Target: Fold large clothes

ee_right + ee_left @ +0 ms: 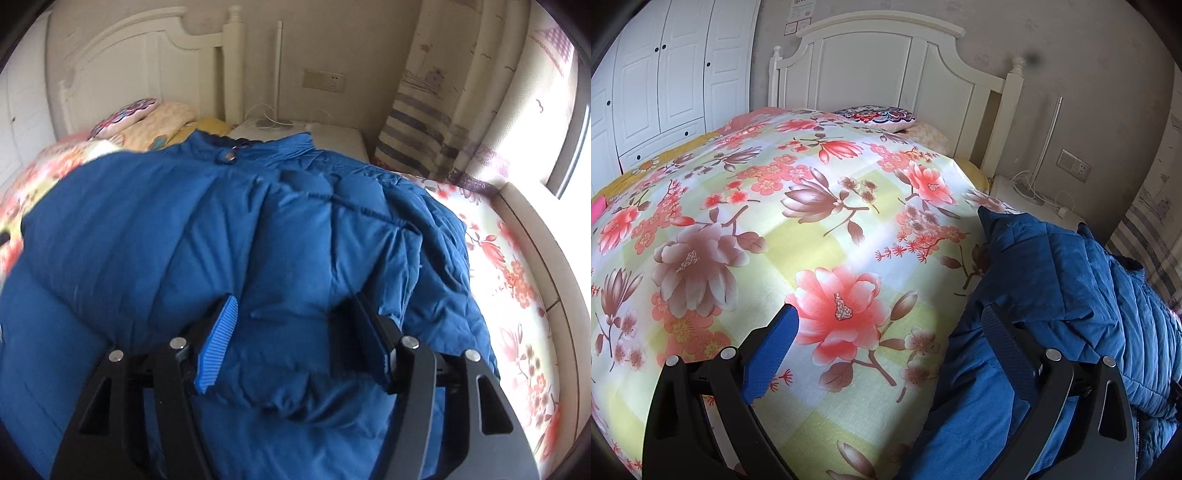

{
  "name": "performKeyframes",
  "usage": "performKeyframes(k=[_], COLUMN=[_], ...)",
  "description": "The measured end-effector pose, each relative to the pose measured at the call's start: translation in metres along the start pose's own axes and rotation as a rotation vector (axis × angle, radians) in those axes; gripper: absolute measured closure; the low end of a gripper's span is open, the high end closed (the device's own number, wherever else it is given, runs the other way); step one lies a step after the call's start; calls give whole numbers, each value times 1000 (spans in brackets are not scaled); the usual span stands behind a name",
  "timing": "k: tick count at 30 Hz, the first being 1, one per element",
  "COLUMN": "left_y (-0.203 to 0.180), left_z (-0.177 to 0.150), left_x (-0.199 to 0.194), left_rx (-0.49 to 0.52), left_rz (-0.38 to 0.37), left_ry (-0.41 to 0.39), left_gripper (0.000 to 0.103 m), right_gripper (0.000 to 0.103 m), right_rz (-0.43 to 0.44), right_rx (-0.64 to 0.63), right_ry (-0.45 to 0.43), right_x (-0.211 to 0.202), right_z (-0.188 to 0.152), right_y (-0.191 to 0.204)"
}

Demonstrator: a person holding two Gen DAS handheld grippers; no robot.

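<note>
A large blue quilted puffer jacket [221,229] lies on the floral bedspread [798,221], collar toward the headboard. In the left wrist view the jacket [1052,280] fills the right side. My left gripper [892,321] is open wide over the bedspread; its right finger [1004,343] lies against the jacket's left edge, and nothing is held. My right gripper [295,328] is open, its fingers on either side of a puffy fold of the jacket near its lower middle.
A white headboard [886,62] and pillows [879,116] are at the far end. A white nightstand [306,134] with a lamp and cables stands past the bed. A curtain [461,110] and a window are to the right. A white wardrobe [665,74] is to the left.
</note>
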State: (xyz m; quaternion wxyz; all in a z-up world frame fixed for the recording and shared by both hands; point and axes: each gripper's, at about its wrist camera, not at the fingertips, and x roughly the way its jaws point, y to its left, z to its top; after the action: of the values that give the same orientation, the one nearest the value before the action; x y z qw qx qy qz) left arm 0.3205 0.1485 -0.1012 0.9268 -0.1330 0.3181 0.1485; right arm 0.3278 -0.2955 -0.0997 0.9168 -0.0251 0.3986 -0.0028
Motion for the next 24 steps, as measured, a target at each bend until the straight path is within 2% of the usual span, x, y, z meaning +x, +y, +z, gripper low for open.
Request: performKeyframes(k=[3, 6, 9, 13, 16, 18, 20, 21, 23, 24], left_y=[-2, -12, -45, -100, -125, -137, -136, -138, -142, -145], left_z=[8, 32, 58, 61, 32, -2, -16, -15, -4, 7], left_x=[-14, -49, -67, -49, -8, 29, 30, 28, 18, 7], left_rx=[7, 26, 131, 301, 351, 402, 402, 412, 409, 405], left_rz=[-13, -135, -229, -214, -208, -172, -165, -159, -143, -149], left_ry=[-17, -16, 36, 53, 152, 279, 236, 241, 247, 199], left_gripper=[5, 5, 5, 5, 5, 4, 4, 4, 4, 4], right_gripper=[39, 39, 39, 39, 39, 39, 38, 38, 38, 38], right_rz=[18, 16, 12, 20, 22, 26, 29, 32, 38, 41], right_rx=[16, 15, 12, 19, 21, 23, 24, 25, 29, 31], right_ry=[4, -2, -10, -16, -17, -17, -17, -17, -16, -16], right_x=[3, 4, 2, -1, -2, -2, -2, -2, -2, -2], right_z=[-2, -3, -6, -9, -9, -9, -9, -8, -8, -8], right_y=[-3, -2, -1, -2, -1, 0, 0, 0, -1, -2])
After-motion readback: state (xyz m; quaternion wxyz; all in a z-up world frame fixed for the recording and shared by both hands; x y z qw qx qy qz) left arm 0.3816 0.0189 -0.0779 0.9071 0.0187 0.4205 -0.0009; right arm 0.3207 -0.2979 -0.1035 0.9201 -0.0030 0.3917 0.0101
